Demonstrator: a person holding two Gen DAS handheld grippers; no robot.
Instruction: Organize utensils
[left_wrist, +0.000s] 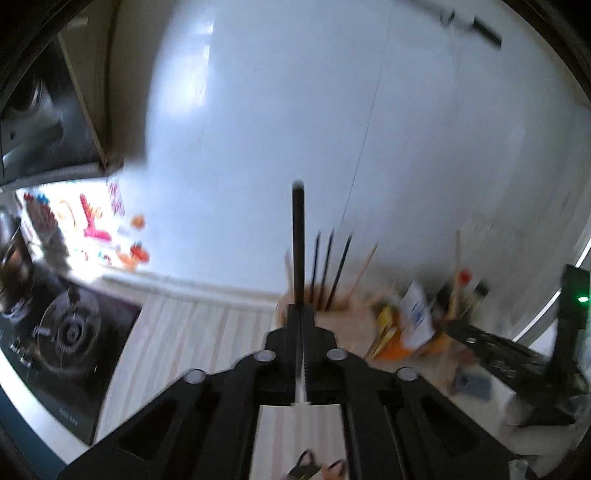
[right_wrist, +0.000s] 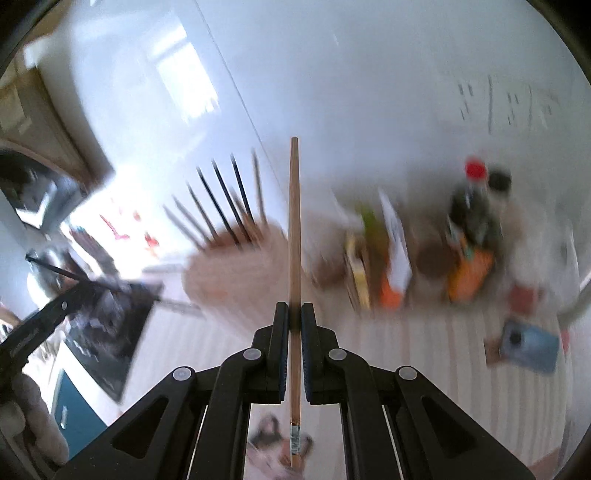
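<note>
My left gripper (left_wrist: 301, 308) is shut on a black chopstick (left_wrist: 298, 236) that points upright, just in front of a round wooden holder (left_wrist: 343, 317) with several dark and wooden chopsticks standing in it. My right gripper (right_wrist: 294, 306) is shut on a wooden chopstick (right_wrist: 294, 221), held upright above the counter, to the right of the same wooden holder (right_wrist: 229, 273). The left gripper (right_wrist: 44, 317) shows at the left edge of the right wrist view. Both views are motion-blurred.
A gas stove (left_wrist: 62, 328) lies at the left. Bottles, packets and jars (right_wrist: 469, 236) crowd the counter at the right against the white wall. A blue card (right_wrist: 528, 345) lies on the striped counter (left_wrist: 184, 332). The right gripper (left_wrist: 517, 354) shows at the right.
</note>
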